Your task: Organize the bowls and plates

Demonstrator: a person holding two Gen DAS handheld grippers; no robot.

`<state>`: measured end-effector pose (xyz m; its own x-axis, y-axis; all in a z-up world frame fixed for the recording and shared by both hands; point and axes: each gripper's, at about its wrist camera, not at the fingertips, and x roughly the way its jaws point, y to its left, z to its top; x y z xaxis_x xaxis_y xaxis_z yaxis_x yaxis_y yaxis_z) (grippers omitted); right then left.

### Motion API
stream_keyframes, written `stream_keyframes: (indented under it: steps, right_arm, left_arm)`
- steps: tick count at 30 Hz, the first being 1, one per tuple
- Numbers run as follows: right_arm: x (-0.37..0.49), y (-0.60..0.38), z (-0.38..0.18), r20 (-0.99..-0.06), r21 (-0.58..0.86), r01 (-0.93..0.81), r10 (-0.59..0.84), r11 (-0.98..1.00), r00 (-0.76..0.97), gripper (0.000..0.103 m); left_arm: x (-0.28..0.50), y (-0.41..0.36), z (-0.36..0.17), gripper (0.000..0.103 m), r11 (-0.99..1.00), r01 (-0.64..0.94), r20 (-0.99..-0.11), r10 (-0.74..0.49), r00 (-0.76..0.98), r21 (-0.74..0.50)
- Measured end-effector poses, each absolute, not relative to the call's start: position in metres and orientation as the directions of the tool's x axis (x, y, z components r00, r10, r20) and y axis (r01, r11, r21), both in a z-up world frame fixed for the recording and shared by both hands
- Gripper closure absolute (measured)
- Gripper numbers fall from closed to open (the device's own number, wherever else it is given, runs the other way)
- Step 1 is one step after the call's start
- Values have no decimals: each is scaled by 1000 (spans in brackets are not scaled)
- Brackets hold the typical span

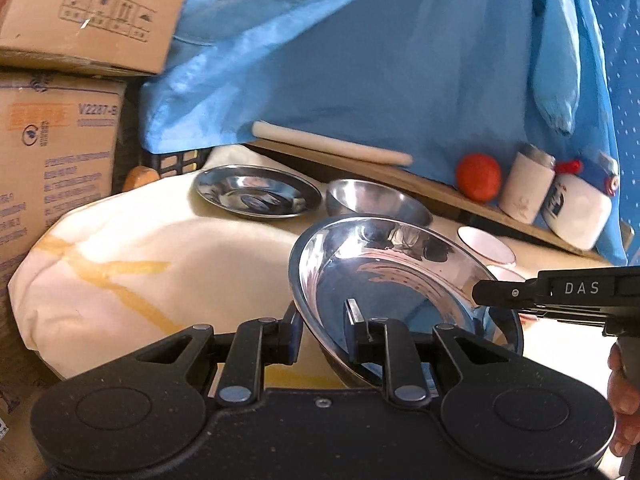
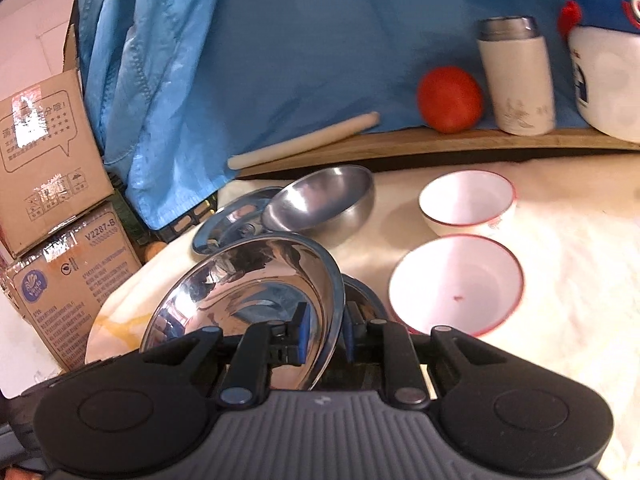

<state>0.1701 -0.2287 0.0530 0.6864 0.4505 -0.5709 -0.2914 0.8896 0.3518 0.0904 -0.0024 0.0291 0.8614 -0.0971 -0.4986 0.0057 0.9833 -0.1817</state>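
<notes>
Steel catches the light everywhere: our left claw [image 1: 322, 334] is clamped on the near rim of a shiny steel plate [image 1: 384, 276], which sits tilted and lifted off the cream cloth [image 1: 132, 264] covering the bench, and the tip of the other claw reaches the same plate at its far-right edge in the left wrist view. From the right wrist view we see our right claw [image 2: 325, 340] pinching a steel plate's [image 2: 248, 296] rim between its blue pads [image 2: 301, 332], the plate standing steeply on edge; whether this is the very plate seen from the left camera we take as likely but cannot prove. Behind it a second steel plate [image 1: 256, 194] lies flat on the cloth, and a steel bowl [image 2: 320, 204] rests just beside it, touching or nearly so. To the right stand two white bowls with red rims, the nearer one [image 2: 456, 284] just in front of the farther [image 2: 466, 202], close together. Along a wooden ledge [image 2: 400, 142] at the back we see a pale rolling pin [image 2: 304, 142], an orange-red ball (or fruit; we cannot tell) [image 2: 450, 98], a white flask [image 2: 518, 80] and a white jar [image 2: 606, 84], all against blue fabric [image 2: 280, 40]. Cardboard boxes [image 1: 52, 152] are stacked at the left.
</notes>
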Motion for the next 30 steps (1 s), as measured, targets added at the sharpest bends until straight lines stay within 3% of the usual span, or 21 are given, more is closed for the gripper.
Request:
stream_keyframes:
  steps: [17, 30]
  right_arm:
    - [156, -234, 44, -581, 252, -320, 407, 913, 705, 77]
    - [148, -218, 40, -574, 70, -334, 312, 940, 757, 62]
  left_arm:
    - [96, -29, 21, 71, 999, 9, -543, -34, 839, -49]
    - [99, -25, 17, 68, 997, 18, -551, -60, 832, -81]
